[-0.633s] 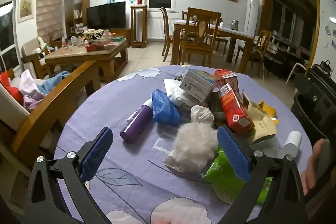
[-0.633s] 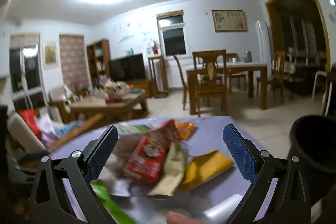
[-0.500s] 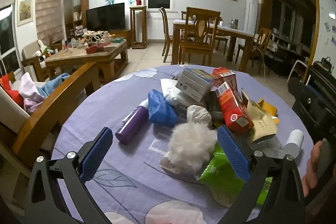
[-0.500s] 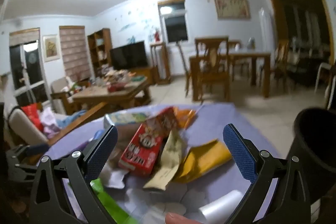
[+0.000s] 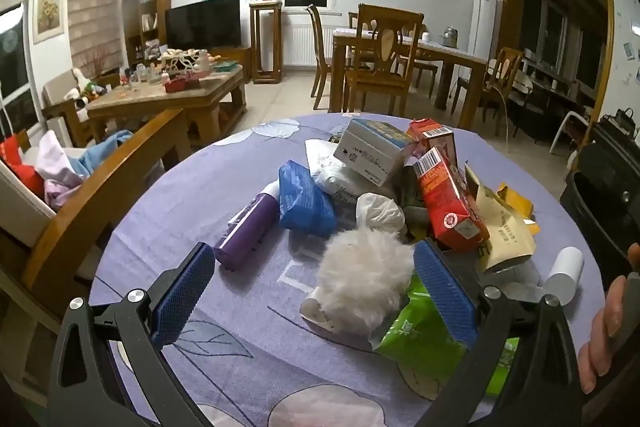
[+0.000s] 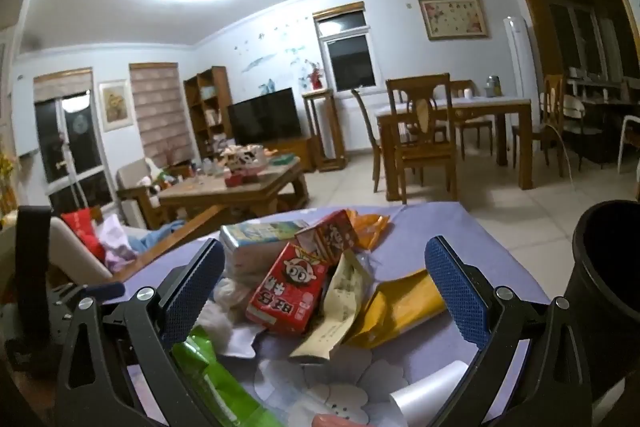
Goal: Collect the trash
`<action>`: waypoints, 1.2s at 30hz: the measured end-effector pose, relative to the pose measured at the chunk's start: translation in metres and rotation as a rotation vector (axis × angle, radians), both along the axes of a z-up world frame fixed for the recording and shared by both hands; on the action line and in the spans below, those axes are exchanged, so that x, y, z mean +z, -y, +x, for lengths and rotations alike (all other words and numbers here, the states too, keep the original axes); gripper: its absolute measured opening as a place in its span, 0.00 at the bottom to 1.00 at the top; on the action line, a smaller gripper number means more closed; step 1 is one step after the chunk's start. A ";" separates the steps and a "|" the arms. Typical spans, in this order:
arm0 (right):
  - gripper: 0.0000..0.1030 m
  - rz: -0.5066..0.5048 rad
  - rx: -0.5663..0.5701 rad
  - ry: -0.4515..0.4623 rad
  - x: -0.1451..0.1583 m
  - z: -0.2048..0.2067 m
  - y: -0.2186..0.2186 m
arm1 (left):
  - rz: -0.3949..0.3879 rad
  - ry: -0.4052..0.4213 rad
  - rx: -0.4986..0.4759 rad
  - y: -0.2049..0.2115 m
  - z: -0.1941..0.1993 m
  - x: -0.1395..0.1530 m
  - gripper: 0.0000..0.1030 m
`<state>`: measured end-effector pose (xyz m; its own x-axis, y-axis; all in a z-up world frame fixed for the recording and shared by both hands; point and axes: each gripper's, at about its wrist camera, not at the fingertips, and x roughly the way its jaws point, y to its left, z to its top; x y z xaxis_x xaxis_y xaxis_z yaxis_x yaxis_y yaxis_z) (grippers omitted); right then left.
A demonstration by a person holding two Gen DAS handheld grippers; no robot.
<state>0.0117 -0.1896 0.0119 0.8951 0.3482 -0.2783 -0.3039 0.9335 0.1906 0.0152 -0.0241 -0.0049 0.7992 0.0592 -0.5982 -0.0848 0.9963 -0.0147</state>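
On a round table under a purple flowered cloth (image 5: 224,187), the trash lies heaped and apparently untouched: a red carton (image 5: 450,207), a white box (image 5: 372,157), a blue packet (image 5: 304,201), a purple bottle (image 5: 248,231), a white fluffy ball (image 5: 366,281), a green wrapper (image 5: 416,335), a yellow bag (image 6: 400,303) and a white roll (image 5: 564,269). The left gripper (image 5: 314,293) hangs above the near side, jaws spread wide and empty, the fluffy ball between them. The right gripper (image 6: 324,287), equally released, faces the carton and holds nothing. A black bin (image 6: 608,283) waits at the far right, off the table's edge. Collection appears not yet begun.
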 end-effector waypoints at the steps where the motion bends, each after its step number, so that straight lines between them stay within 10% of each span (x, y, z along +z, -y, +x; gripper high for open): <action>1: 0.96 -0.001 -0.004 0.001 0.002 -0.002 -0.002 | -0.010 0.003 0.000 -0.004 -0.002 -0.001 0.96; 36: 0.96 -0.112 -0.023 -0.005 -0.003 -0.006 -0.033 | 0.024 0.051 0.023 -0.005 -0.013 -0.001 0.96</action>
<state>0.0054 -0.1570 0.0086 0.9009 0.2942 -0.3190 -0.2816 0.9557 0.0859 0.0024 -0.0194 -0.0057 0.8267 0.0915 -0.5551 -0.1071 0.9942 0.0044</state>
